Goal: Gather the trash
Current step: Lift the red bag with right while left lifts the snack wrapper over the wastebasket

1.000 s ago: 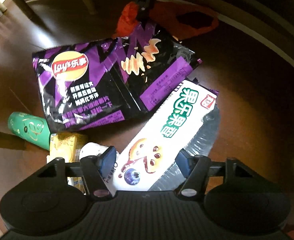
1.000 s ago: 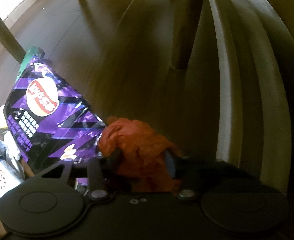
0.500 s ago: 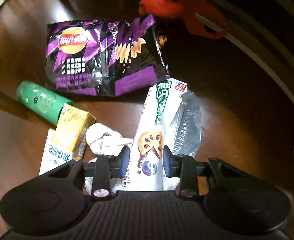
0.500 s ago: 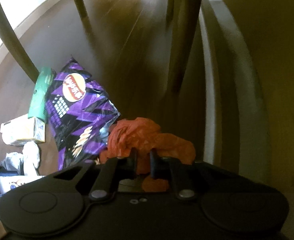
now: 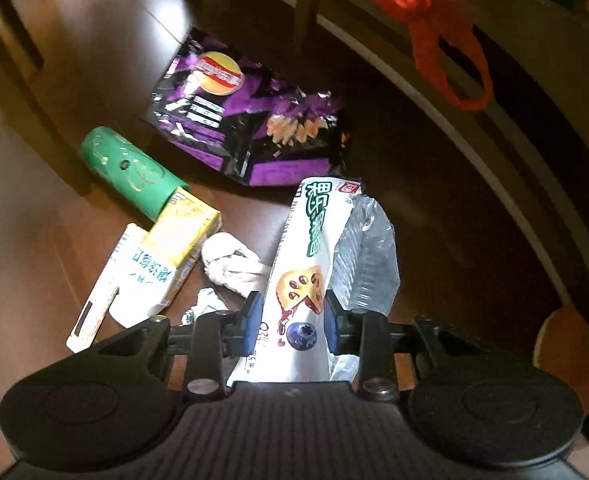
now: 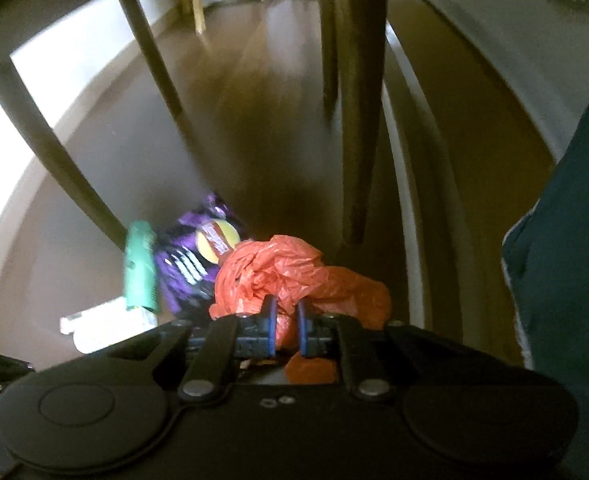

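Note:
My left gripper [image 5: 290, 322] is shut on a white biscuit wrapper [image 5: 306, 264] with a clear plastic tray [image 5: 368, 256] hanging beside it, held above the dark wood floor. On the floor lie a purple chip bag [image 5: 250, 124], a green can [image 5: 130, 170], a yellow carton [image 5: 182, 232], a white packet [image 5: 134, 280] and a crumpled white tissue [image 5: 230, 264]. My right gripper [image 6: 285, 326] is shut on an orange plastic bag [image 6: 290, 276], which hangs at the top right of the left wrist view [image 5: 434, 36].
Chair legs [image 6: 358, 100] stand just ahead of the right gripper, with more legs [image 6: 42, 128] to the left. A light baseboard [image 5: 474, 132] curves along the right. A dark teal cloth [image 6: 566, 260] fills the right edge.
Both grippers have risen from the floor. The left one lifted the biscuit wrapper with it; the right one closed tighter on the orange bag and lifted it.

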{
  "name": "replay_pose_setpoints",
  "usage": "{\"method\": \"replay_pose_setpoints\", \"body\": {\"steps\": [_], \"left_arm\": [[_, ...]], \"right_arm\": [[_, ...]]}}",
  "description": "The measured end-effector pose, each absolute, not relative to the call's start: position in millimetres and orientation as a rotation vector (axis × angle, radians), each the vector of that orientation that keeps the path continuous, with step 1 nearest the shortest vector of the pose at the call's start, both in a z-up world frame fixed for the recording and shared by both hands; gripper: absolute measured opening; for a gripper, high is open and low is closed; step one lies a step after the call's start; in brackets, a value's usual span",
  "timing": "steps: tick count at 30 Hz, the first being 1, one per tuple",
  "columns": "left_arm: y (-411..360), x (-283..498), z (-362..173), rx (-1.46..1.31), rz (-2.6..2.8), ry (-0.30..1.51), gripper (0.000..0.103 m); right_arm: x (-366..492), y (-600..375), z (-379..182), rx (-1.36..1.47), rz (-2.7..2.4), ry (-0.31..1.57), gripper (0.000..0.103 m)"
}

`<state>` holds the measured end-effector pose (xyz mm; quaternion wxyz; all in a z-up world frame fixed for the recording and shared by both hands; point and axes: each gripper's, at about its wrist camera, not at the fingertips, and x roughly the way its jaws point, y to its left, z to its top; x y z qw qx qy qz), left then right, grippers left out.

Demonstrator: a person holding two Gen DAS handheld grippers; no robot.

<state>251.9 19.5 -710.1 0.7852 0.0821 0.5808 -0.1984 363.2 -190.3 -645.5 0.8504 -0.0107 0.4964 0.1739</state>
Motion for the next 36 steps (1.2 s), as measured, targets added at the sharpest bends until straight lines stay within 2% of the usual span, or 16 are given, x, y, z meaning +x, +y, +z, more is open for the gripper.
{"method": "replay_pose_setpoints", "body": {"steps": [8, 14, 21, 36], "left_arm": [[38, 269, -669, 0.069, -0.362, 1.198, 0.03], [47, 279, -605, -0.024, -0.277, 1.13, 0.03], [40, 282, -485, -0.097, -0.195, 1.077, 0.03], [27, 302, -196, -0.106, -0.1, 0.869, 0.03]], "right_arm": [[351, -179, -596, 0.042, 0.419, 0.979, 0.01], [348, -182, -554, 0.088, 0.434, 0.938, 0.01], [344, -187, -471, 0.122, 0.468, 0.957, 0.009], [361, -206, -208, 0.174, 0.515, 0.804, 0.009]]}}
